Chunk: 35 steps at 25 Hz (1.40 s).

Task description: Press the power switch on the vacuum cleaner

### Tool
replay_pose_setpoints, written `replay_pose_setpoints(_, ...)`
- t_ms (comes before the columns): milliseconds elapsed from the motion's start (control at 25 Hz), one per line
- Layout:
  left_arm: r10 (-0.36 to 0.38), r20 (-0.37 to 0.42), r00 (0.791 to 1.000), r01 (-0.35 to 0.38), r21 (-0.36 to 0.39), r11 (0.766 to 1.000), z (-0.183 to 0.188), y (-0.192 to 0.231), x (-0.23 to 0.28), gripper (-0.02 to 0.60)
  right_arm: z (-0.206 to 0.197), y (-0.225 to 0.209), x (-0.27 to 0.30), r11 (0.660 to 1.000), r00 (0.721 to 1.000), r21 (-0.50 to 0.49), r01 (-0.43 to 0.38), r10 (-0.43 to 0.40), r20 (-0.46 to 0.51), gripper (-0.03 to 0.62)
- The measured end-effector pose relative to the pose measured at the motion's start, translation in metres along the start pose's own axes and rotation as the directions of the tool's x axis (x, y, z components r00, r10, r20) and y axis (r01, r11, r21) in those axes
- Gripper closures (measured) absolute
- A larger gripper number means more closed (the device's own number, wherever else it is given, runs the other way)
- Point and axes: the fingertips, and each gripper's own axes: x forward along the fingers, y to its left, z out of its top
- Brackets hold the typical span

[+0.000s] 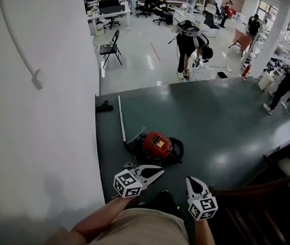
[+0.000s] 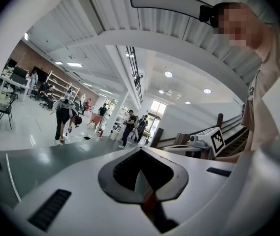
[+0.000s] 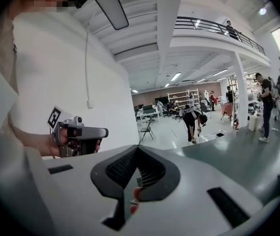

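Observation:
In the head view the red vacuum cleaner (image 1: 157,145), ringed by its black hose (image 1: 177,151), sits on the dark green floor (image 1: 211,121) just ahead of me. My left gripper (image 1: 161,170) hovers near the vacuum's front side, pointing right, with its jaws together and nothing held. My right gripper (image 1: 189,179) hangs a little to the right and nearer me, also shut and empty. In the left gripper view the left gripper (image 2: 140,150) has its jaws meeting in a point. The right gripper (image 3: 137,147) looks the same in its own view, with a sliver of the red vacuum (image 3: 134,196) showing below.
A white wall (image 1: 37,111) runs along the left. A thin pale tube (image 1: 121,117) and a small black object (image 1: 104,106) lie on the floor beyond the vacuum. A wooden stair rail (image 1: 259,188) stands at right. Farther off are a person bending over (image 1: 189,47) and a folding chair (image 1: 111,48).

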Motion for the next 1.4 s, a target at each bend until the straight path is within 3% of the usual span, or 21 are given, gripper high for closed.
replay_pose_setpoints(280,-0.005,-0.090,0.996,0.003,-0.030,1.000,0.001,0.041,0.059,0.577,0.017,-0.056,0.048,1.000,1.000,-0.005,-0.019,0.019,-0.014,0.586)
replay_pose_setpoints(440,0.011,-0.117,0.993,-0.018,-0.059,0.998,0.017,0.064,0.094,0.577,0.035,-0.085,0.081,0.996,0.995,-0.012,-0.086,0.085,-0.044,0.586)
replay_pose_setpoints(680,0.098,-0.117,0.988,-0.107,-0.077,0.991,0.039,0.116,0.140,0.577,0.049,-0.128,0.129,0.983,0.980,-0.043,-0.181,0.177,-0.089,0.586)
replay_pose_setpoints(920,0.167,-0.138,0.976,-0.184,-0.115,0.976,0.034,0.153,0.173,0.577,0.039,-0.167,0.161,0.970,0.964,-0.038,-0.239,0.232,-0.132,0.586)
replay_pose_setpoints(1120,0.245,-0.127,0.961,-0.261,-0.135,0.956,0.045,0.174,0.186,0.577,0.044,-0.191,0.179,0.959,0.951,-0.026,-0.281,0.275,-0.143,0.586)
replay_pose_setpoints(1400,0.287,-0.130,0.949,-0.301,-0.107,0.948,0.057,0.197,0.189,0.577,0.048,-0.201,0.204,0.949,0.943,-0.044,-0.312,0.304,-0.132,0.586)
